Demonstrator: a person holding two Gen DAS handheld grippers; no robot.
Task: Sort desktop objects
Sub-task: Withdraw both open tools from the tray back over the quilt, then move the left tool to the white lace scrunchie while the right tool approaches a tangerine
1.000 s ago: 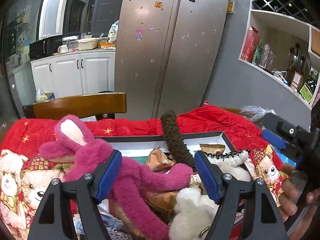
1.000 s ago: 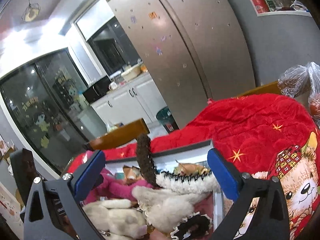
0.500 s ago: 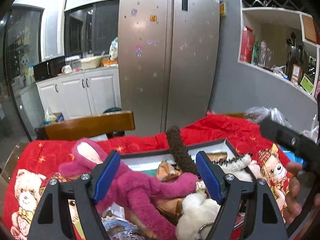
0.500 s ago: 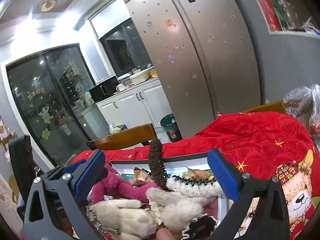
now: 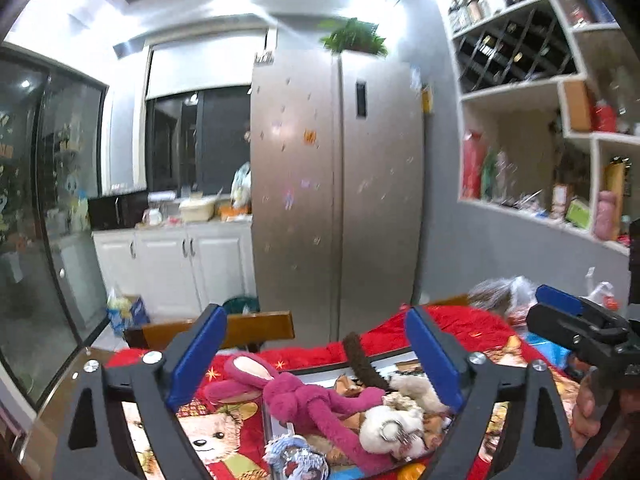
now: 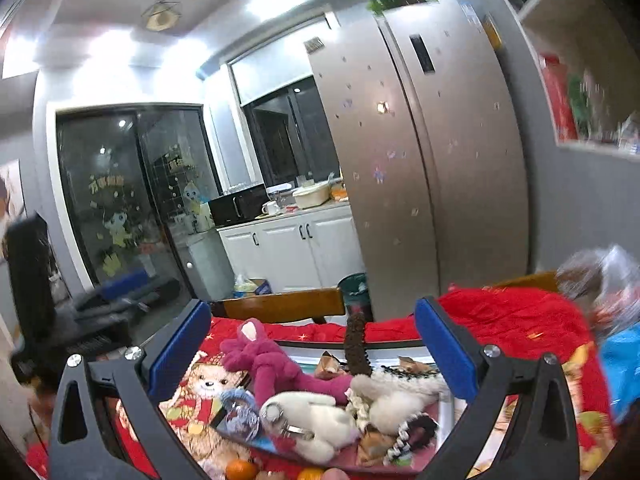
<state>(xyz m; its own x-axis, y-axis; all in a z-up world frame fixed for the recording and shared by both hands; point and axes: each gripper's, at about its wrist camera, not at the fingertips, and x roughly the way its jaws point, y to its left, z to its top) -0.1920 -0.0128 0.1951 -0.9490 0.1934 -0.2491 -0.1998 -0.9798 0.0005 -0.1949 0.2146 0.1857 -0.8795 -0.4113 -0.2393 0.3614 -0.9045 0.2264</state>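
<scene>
Yellow characters on the glass door [image 6: 108, 184] are too blurred to read; no other text is legible

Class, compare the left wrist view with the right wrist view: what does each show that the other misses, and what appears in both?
Only the left wrist view shows the wine rack and the right gripper at its edge. Only the right wrist view shows two oranges and ceiling lamps. Both show the pink plush rabbit, the white plush toy, the red blanket, the fridge, and open, empty jaws; the left gripper is opening.
</scene>
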